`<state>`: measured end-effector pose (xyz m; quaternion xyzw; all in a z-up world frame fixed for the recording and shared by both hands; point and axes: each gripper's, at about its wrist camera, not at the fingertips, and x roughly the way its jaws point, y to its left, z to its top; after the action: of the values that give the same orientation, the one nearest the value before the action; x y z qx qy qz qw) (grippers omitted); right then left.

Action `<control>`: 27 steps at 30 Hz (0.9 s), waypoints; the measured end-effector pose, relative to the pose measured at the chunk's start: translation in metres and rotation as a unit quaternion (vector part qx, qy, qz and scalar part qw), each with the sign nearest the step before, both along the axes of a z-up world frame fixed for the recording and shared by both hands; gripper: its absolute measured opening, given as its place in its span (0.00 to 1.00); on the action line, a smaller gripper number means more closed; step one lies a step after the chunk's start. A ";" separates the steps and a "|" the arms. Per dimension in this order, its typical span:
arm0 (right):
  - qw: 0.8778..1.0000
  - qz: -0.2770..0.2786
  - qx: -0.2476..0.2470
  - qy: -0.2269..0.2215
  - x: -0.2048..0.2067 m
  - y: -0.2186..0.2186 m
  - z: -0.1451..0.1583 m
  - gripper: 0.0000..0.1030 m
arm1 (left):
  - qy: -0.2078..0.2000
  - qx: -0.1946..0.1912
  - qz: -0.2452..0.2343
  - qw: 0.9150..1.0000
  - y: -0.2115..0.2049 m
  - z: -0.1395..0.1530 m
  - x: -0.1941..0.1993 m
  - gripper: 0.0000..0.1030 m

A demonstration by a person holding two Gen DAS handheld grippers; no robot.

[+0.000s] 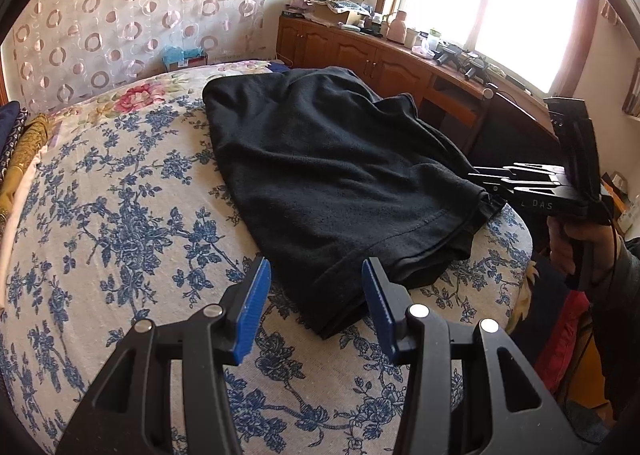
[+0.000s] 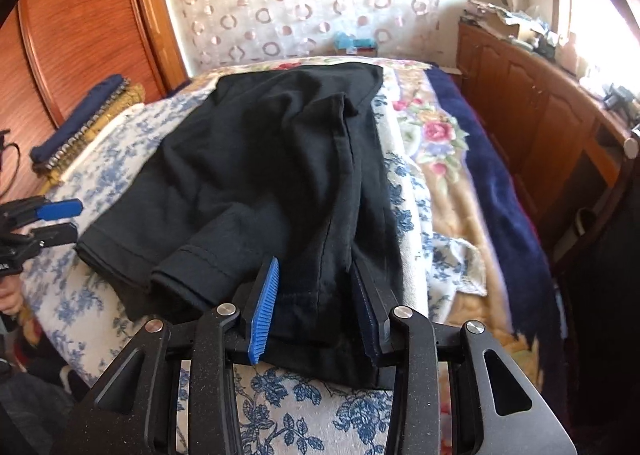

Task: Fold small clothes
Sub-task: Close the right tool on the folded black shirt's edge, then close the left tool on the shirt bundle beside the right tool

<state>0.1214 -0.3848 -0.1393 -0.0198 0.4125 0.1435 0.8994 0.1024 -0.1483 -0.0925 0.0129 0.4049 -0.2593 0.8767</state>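
Right wrist view — one black shirt (image 2: pixel 272 159) between right gripper's (image 2: pixel 316 307) parted jaws — left gripper (image 1: pixel 316 311) gaping

Daylight flooded in from the window (image 1: pixel 492 11) at two o'clock — blown out; fisheye edges curved, corners vignetted black.

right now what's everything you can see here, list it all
black cotton t-shirt: 1, black, part folded on the bed
blue floral bedsheet: 1, white and blue, under the shirt
folded fabrics stack: 1 stack, navy and gold, bed's far edge
wooden cabinet: 1, brown, cluttered top, below the window
circle-patterned curtain: 1, pale pink, behind the bed
left gripper: open, blue pads, at the shirt's hem
right gripper: open, straddling the shirt's edge
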 end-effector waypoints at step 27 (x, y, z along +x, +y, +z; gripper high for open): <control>0.997 -0.067 -0.043 -0.023 -0.017 -0.015 -0.008 0.45 | 0.041 -0.004 -0.036 0.999 -0.010 -0.014 0.010 0.26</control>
<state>0.1042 -0.4001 -0.1472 -0.0336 0.3978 0.0646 0.9146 0.1121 -0.1588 -0.1070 0.0133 0.4386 -0.2922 0.8497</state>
